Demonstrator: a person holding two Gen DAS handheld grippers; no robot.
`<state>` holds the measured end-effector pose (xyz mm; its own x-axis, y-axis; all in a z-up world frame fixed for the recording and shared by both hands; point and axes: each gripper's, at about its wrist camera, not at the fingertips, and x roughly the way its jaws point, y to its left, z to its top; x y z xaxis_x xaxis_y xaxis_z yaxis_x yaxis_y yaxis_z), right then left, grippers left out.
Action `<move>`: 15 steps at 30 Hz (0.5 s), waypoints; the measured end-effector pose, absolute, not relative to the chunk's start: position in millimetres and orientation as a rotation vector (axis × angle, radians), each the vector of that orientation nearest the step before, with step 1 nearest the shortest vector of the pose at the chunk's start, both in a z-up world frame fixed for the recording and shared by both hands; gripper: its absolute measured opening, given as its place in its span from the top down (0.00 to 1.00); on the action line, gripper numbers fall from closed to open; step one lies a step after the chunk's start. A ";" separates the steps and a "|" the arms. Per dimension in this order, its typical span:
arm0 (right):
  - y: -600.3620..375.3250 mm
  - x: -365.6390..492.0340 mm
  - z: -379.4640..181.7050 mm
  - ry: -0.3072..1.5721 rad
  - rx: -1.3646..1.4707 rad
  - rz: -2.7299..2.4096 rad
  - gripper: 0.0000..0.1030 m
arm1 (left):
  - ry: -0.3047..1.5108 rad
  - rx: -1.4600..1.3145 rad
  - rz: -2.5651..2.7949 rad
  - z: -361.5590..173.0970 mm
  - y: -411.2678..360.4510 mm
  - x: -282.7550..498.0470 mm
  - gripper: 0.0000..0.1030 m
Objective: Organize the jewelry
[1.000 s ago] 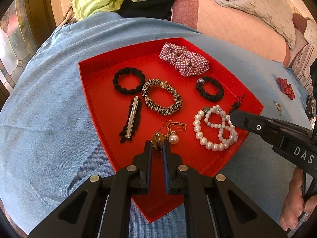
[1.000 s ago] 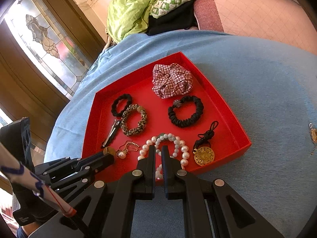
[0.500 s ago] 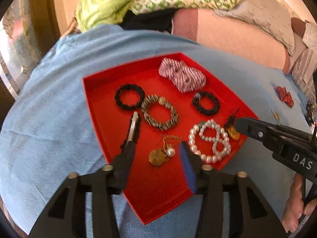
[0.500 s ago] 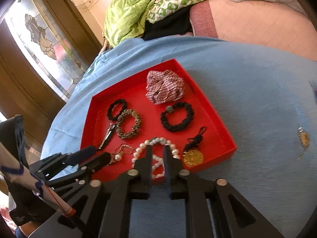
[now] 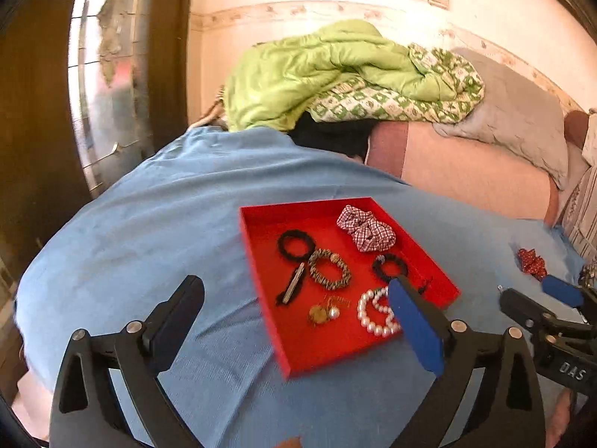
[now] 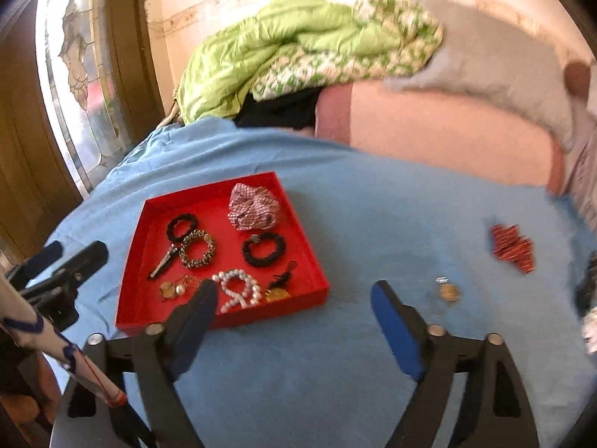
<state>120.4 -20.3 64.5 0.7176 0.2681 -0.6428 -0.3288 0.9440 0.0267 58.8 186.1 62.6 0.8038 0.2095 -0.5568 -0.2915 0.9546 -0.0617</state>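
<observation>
We look along both tools at a shallow square red tray [image 5: 261,261] lying on a blue cloth-covered bed [image 5: 149,231]. The left gripper [image 5: 294,298] hangs above the cloth and the tray's near corner; its jaws are opening, already spread wide, with nothing between them. The right gripper [image 6: 294,298] hangs over the tray's near right corner and the bare cloth beside it; its jaws are likewise opening, wide apart and empty.

Inside the tray we see a red-and-white checked fabric scrunchie [image 5: 367,227] in the far corner, a plain black scrunchie [image 5: 294,244], a leopard-print scrunchie with a gold bead [image 5: 330,270] touching it, and a black scrunchie with a small silver bead [image 6: 264,248]. A black-and-silver hair clip [image 5: 293,285] lies near the left wall. Toward the near edge lie a gold pendant with a pearl [image 5: 324,311], a coiled white pearl bracelet [image 6: 238,289], and a round gold medallion on a black cord [image 6: 278,291].

Outside the tray, well apart on the cloth, lie a red patterned bow [image 6: 511,248] and a small gold charm [image 6: 447,291]. A green quilt [image 5: 317,74] is heaped at the far end.
</observation>
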 end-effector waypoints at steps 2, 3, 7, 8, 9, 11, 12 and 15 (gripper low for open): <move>-24.4 101.2 69.4 0.666 -0.122 0.313 0.08 | 0.574 -0.113 0.340 62.9 180.3 39.1 0.03; -27.3 89.1 71.1 0.651 -0.137 0.303 0.07 | 0.576 -0.095 0.359 63.0 177.3 32.0 0.02; -38.4 50.5 69.8 0.620 -0.193 0.287 0.06 | 0.609 -0.019 0.357 57.5 155.8 -2.2 0.02; -43.0 40.4 67.5 0.617 -0.207 0.279 0.06 | 0.613 -0.012 0.356 55.7 150.1 -10.8 0.02; -45.9 33.4 65.7 0.618 -0.213 0.273 0.06 | 0.619 -0.009 0.362 53.7 146.2 -17.1 0.02; -52.0 21.0 58.7 0.634 -0.218 0.271 0.06 | 0.628 -0.005 0.369 48.3 138.2 -30.2 0.02; -55.9 14.1 54.4 0.642 -0.221 0.271 0.06 | 0.631 0.006 0.377 44.6 133.9 -37.4 0.02; -60.8 3.8 42.1 0.665 -0.249 0.260 0.06 | 0.641 0.042 0.396 37.2 124.3 -46.6 0.02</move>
<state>3.8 -60.8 42.1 0.7571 0.1571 -0.6341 -0.3150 0.9381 -0.1437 -46.6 124.3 37.2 0.7295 0.3718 -0.5741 -0.3464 0.9246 0.1586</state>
